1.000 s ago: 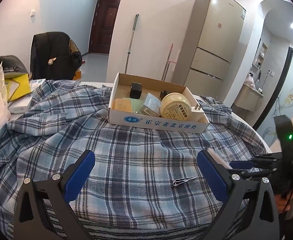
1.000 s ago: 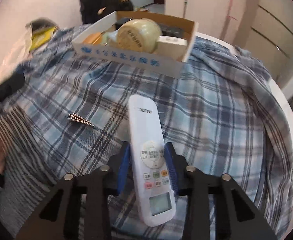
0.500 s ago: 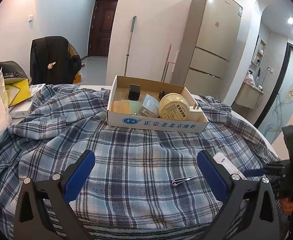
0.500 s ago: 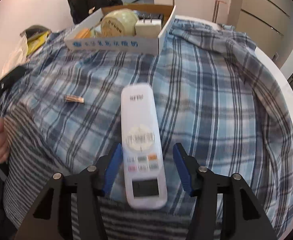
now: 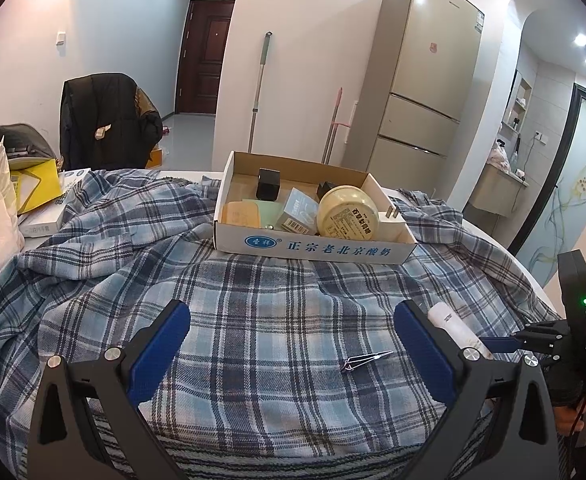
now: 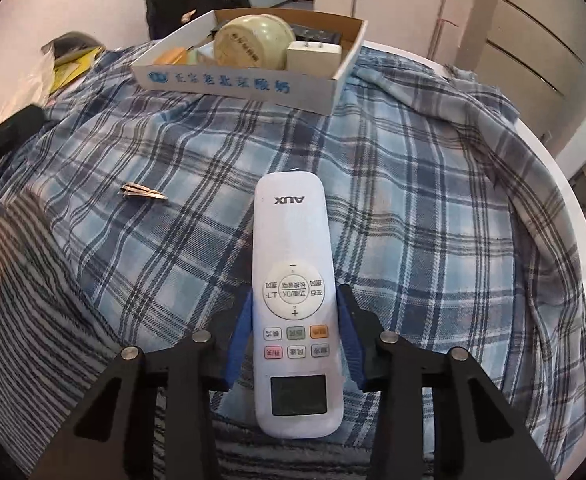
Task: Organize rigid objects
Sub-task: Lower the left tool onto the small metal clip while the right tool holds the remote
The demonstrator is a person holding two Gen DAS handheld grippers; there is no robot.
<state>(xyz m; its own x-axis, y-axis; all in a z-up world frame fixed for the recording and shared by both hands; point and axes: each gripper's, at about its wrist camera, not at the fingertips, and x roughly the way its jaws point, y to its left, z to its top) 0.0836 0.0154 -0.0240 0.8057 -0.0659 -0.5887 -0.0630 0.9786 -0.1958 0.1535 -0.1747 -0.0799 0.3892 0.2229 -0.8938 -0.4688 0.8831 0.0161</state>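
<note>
Right wrist view: the right tool (image 6: pixel 295 330) grips a white AUX remote control (image 6: pixel 293 300) above the plaid-covered surface (image 6: pixel 433 208). Left tool (image 5: pixel 293 350) gapes wide, holding nothing, near metal tweezers (image 5: pixel 367 359).

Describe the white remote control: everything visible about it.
The remote control is a long, slim white handset of what looks like plastic, with "AUX" printed at its far end. It has a round white dial pad, two rows of small buttons, some orange, green or red, and a dark, blank screen nearest the camera. It lies face up, lengthwise along the right tool, whose blue pads are shut on its sides. The plaid cloth spreads beneath it. In the left wrist view only its far end shows.
</note>
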